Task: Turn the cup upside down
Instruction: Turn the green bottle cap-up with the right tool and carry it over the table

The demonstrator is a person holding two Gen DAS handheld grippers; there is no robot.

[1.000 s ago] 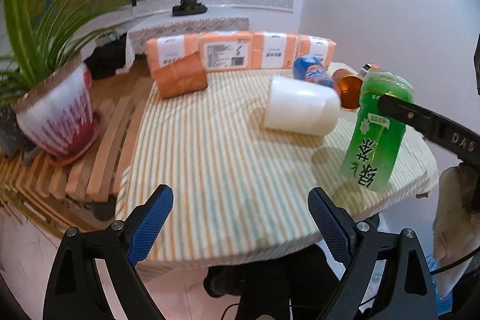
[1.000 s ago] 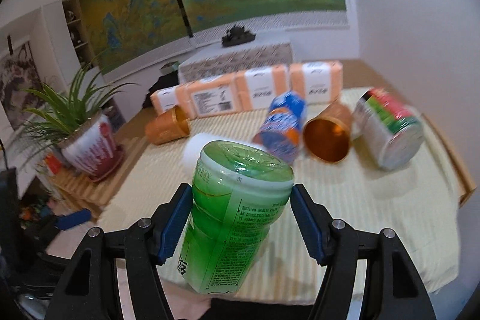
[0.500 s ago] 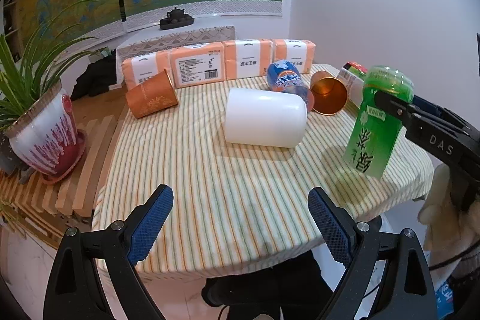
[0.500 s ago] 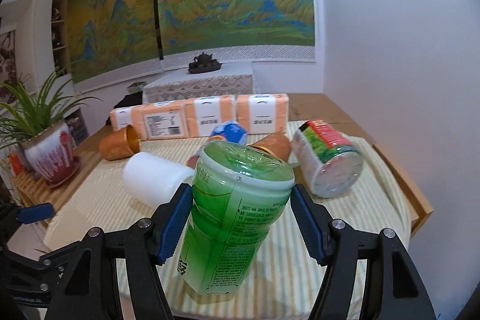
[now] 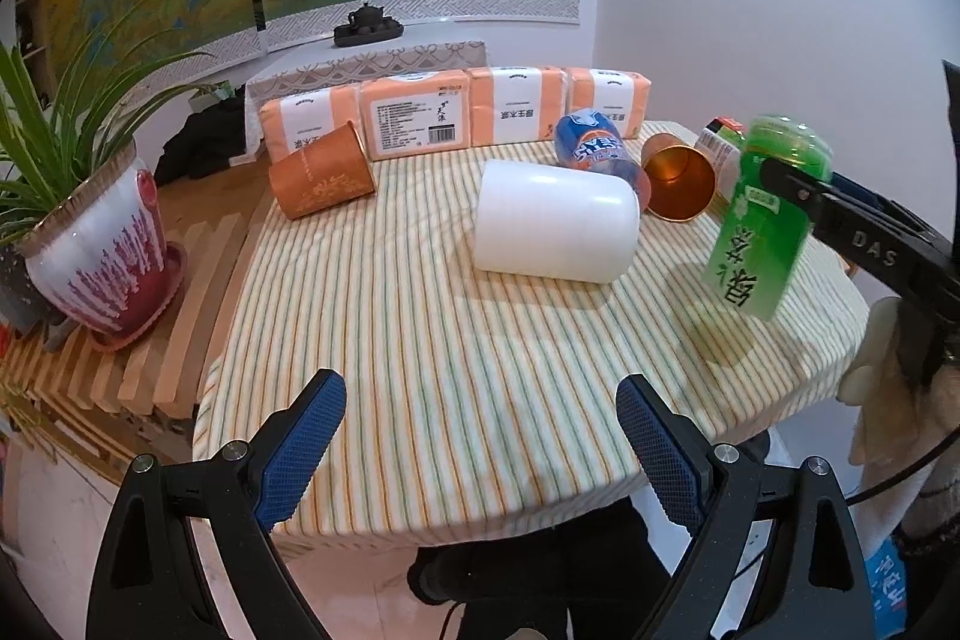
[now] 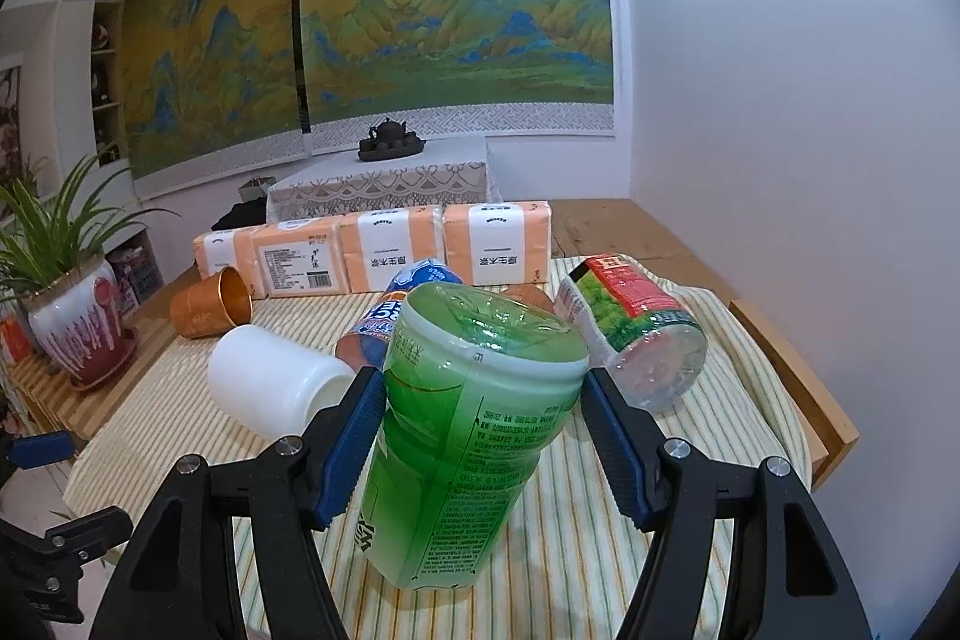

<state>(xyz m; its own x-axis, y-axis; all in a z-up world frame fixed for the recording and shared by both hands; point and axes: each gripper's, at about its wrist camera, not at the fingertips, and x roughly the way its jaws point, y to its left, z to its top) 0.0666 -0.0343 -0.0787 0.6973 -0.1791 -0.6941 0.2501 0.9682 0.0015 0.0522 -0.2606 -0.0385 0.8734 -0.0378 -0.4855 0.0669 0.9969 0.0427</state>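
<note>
The right tool (image 6: 483,421) clamps a green translucent plastic cup (image 6: 468,436) between its blue ribbed pads (image 6: 351,436). The cup is upside down, its moulded base on top, its printed label inverted, and it tilts slightly. In the left wrist view the cup (image 5: 765,220) hangs above the right edge of the desk (image 5: 420,340), which wears a striped, woven cloth; whether it touches the cloth cannot be told. The left tool (image 5: 480,445) is spread wide with nothing between its pads, near the desk's front edge. A smooth white cylindrical cup (image 5: 555,223) lies on its side mid-desk, beside a blue bottle (image 5: 594,151) and a shiny copper cup (image 5: 678,184). An orange patterned cup (image 5: 321,172) lies before a row of orange tissue packs (image 5: 456,112).
</note>
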